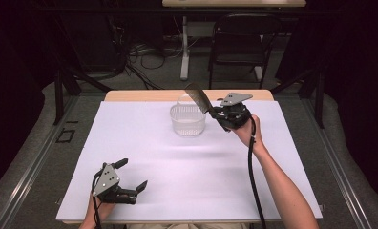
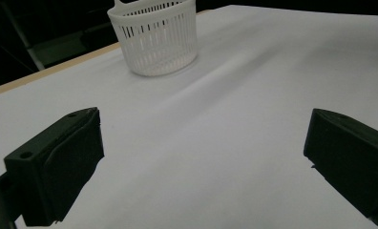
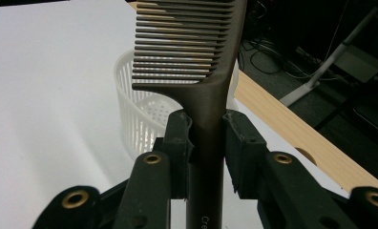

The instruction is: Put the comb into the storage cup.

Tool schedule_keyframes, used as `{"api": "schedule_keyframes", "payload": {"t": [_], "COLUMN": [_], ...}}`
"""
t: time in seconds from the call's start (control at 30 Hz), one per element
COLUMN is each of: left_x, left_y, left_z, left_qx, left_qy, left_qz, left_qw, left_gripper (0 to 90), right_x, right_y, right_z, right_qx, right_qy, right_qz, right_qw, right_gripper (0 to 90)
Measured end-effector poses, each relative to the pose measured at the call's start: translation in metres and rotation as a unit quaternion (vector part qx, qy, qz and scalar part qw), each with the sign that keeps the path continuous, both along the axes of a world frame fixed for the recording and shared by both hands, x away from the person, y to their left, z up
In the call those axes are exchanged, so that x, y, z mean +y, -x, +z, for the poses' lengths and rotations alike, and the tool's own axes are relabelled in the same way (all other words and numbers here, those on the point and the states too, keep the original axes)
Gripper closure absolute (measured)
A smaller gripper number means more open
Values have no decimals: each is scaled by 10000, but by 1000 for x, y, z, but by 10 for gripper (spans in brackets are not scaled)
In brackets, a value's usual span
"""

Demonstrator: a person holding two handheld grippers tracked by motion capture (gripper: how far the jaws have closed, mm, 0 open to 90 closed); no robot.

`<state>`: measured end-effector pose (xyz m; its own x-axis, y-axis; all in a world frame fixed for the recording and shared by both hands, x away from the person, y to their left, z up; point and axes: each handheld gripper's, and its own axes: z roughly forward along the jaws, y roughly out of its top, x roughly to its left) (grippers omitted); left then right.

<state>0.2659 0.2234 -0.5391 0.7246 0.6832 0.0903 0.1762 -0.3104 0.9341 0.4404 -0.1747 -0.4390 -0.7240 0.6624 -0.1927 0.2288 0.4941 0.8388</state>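
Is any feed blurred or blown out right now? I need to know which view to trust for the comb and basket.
High view: soft and low-detail, white table cover bright. Right gripper view: sharpest; comb teeth crisp against basket. Left gripper view: basket fairly clear, faint shadow band across the cover.

Hand-held gripper (image 3: 207, 143) clamps comb (image 3: 196, 62) above basket (image 3: 144, 119)

comb (image 3: 196, 57) top & handle end cut off by right gripper view edges | print on handle reads "Cre", rest cut | basket (image 3: 144, 119) partly behind comb | basket (image 2: 154, 36) rim clipped at top, left gripper view
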Motion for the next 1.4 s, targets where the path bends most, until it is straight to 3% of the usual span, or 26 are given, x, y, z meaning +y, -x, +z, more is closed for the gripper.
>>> {"api": "schedule_keyframes", "payload": {"t": [1.4], "left_x": [1], "left_y": [0], "left_z": [0], "left_qx": [-4], "left_qy": [9], "left_qz": [18], "left_qw": [10000], "left_gripper": [0], "right_x": [7], "right_y": [-11], "right_z": [7], "right_qx": [-242], "right_qy": [-281], "right_qz": [55], "right_qw": [9993], "right_gripper": [724]}}
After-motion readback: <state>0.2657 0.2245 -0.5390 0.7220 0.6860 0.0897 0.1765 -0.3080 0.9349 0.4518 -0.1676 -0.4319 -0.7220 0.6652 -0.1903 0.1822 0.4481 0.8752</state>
